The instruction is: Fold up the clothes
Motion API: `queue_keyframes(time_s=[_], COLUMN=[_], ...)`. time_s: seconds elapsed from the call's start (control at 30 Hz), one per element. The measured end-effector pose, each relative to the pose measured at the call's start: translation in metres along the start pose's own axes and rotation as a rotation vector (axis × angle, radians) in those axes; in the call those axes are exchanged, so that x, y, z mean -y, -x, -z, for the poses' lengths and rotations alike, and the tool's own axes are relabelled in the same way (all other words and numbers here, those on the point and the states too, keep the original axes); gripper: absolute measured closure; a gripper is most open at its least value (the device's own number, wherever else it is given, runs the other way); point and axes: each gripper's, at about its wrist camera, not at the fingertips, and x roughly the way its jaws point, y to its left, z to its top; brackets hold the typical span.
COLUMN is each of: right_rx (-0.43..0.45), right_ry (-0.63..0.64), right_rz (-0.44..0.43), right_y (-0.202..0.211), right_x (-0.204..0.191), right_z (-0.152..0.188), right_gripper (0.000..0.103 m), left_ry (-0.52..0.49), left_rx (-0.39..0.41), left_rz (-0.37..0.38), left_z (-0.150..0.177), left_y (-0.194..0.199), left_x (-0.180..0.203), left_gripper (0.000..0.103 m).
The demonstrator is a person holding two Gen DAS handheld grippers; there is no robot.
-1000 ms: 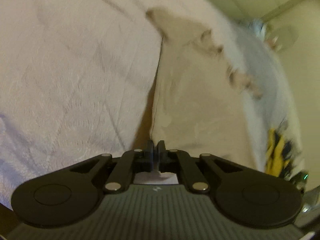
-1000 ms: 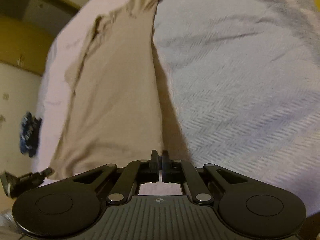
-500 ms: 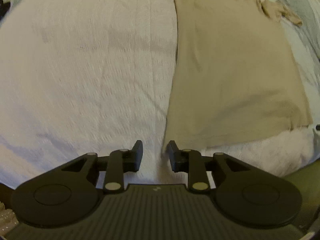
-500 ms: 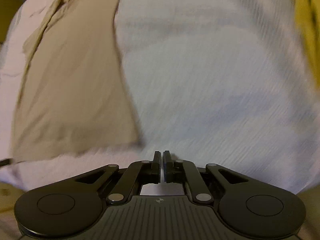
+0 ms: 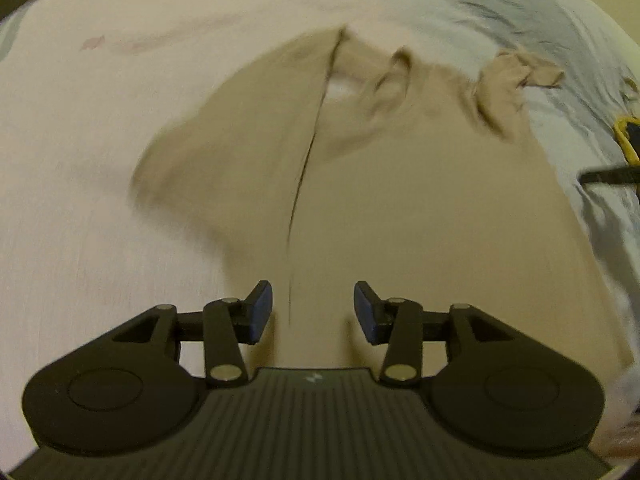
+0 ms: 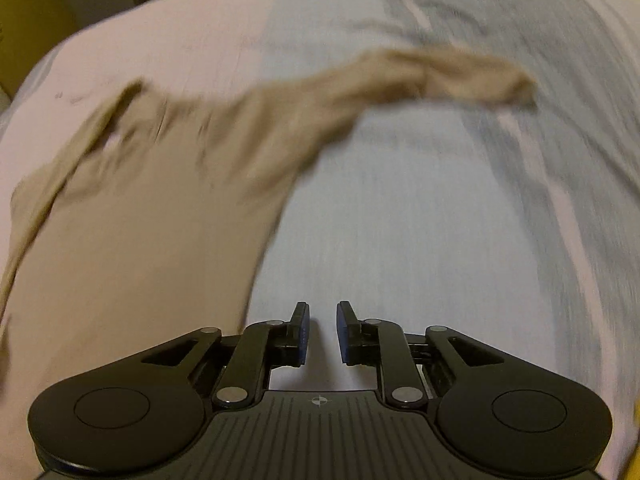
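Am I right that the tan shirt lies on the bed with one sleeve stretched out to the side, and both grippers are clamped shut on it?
Not quite. The tan shirt does lie on the bed with one sleeve stretched out, but neither gripper is shut. The left gripper, in the left wrist view, and the right gripper, in the right wrist view, both have their fingers apart, holding nothing.

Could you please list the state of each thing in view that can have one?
Shirt: lying on the bed, one side folded over, one sleeve stretched out.
Left tool: open, over the shirt, holding nothing.
Right tool: slightly open, over the bedsheet, holding nothing.
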Motion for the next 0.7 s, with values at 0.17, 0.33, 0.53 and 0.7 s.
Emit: queue_keyframes(time_s=[0.17, 0.33, 0.53, 0.7], right_rx=[0.034, 0.068, 0.015, 0.002], right_ry=[-0.005, -0.011, -0.092, -0.134], right_rz=[0.011, 0.022, 0.035, 0.037], right_y=[-0.024, -0.049, -0.057, -0.052], right_x=[0.021, 0.043, 0.057, 0.066], right_z=[-0.051, -0.103, -0.077, -0.054], right_gripper=[0.084, 0.083, 0.083, 0.083], left_ry=[-0.123, -0.279, -0.402, -0.203], left_rx=[0.026, 0.046, -0.011, 0.195], left_rz=[0.008, -0.008, -0.045, -0.1], left_z=[-0.109, -0.2, -0.228, -0.202], left_y=[-0.058, -0.113, -0.17, -0.109], left_x=[-0.006, 0.011, 0.026, -0.024], left_gripper=[0.052, 0.041, 0.098, 0.101])
